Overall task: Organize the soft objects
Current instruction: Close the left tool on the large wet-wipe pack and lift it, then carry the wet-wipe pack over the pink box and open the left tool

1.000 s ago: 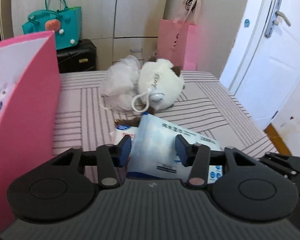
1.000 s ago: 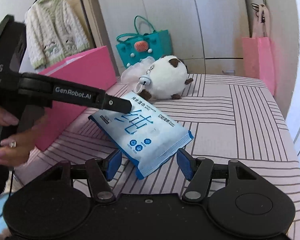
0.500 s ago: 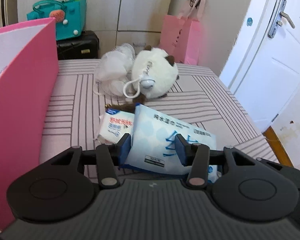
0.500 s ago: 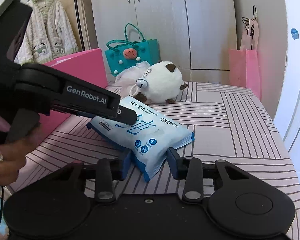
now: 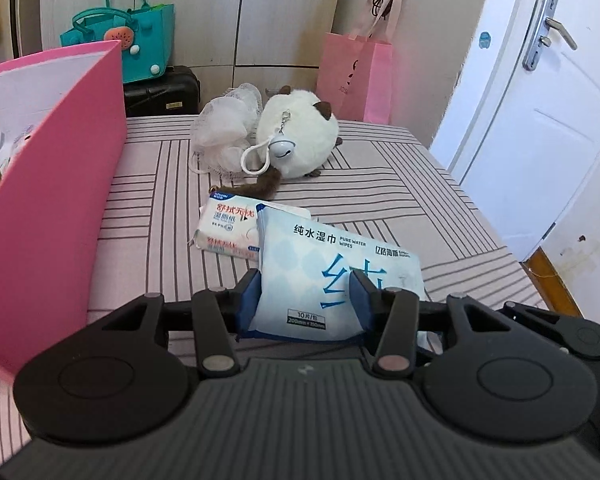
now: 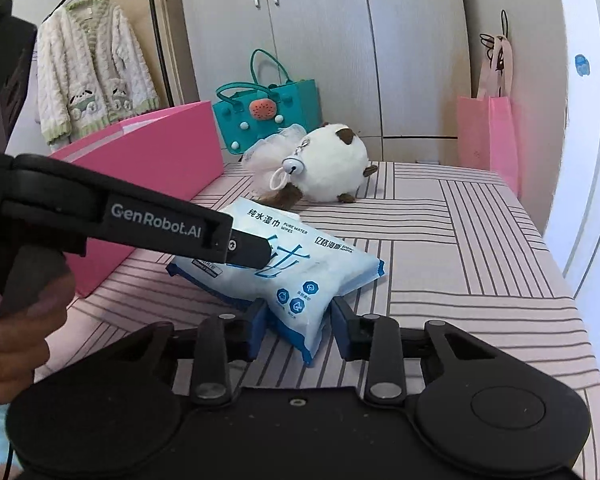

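Blue-white wipes pack (image 5: 332, 276), tilted, lifted

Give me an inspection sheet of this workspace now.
Surface: pink striped bedcover.
Job's things: blue-and-white wet-wipes pack raised at one end; small pink-and-white wipes pack lying flat; white plush toy; white mesh pouf; open pink box.
Clutter: nothing seen.
Grippers: left gripper clamps the blue pack; right gripper has just closed on its corner.
Cables: nothing seen.
Surroundings: teal bag, pink paper bag, wardrobe, door.
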`<action>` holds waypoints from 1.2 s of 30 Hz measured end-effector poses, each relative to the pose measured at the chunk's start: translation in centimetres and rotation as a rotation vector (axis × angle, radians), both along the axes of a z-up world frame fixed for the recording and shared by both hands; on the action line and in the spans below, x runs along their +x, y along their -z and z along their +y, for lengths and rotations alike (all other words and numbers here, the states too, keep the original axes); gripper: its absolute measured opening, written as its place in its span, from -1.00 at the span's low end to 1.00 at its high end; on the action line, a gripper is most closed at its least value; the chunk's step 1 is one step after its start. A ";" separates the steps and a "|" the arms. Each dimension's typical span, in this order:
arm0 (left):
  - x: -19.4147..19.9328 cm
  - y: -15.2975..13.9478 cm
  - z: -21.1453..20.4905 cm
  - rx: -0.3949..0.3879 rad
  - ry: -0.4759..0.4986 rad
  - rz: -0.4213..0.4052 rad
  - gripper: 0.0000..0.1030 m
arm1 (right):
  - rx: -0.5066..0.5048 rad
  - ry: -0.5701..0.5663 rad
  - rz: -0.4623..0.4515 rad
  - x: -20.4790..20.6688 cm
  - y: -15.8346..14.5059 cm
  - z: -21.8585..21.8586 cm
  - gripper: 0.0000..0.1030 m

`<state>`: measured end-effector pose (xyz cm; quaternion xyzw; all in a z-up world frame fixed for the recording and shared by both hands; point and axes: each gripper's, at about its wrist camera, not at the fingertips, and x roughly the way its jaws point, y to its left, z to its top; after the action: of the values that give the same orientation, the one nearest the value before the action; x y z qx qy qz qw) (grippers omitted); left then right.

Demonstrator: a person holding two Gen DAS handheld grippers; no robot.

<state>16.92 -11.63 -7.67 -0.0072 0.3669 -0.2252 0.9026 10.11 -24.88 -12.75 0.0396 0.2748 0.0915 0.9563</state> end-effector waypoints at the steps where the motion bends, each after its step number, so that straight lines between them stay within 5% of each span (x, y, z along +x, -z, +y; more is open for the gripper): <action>1: -0.3 -0.2 0.2 0.001 0.005 0.001 -0.11 | 0.004 -0.002 0.003 -0.3 -0.2 0.0 -0.23; 5: -2.3 -1.0 1.4 -0.026 0.060 0.037 -0.10 | -0.008 0.024 0.067 -1.4 -1.2 0.8 -0.23; 18: -7.5 -4.3 7.5 -0.005 0.107 0.064 -0.11 | -0.045 -0.136 0.095 -5.7 -5.9 4.9 -0.26; 29: -10.0 -8.0 14.0 0.001 0.056 0.053 -0.12 | 0.098 -0.304 0.179 -5.9 -7.6 8.7 -0.28; 36: -10.8 -10.7 17.6 -0.013 0.014 -0.002 -0.12 | 0.080 -0.380 0.111 -5.8 -10.2 11.3 -0.29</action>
<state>6.10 5.92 3.06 -0.0104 0.3647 -0.2339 0.9012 4.35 -13.59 -2.52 0.0302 0.3259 0.2788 0.9029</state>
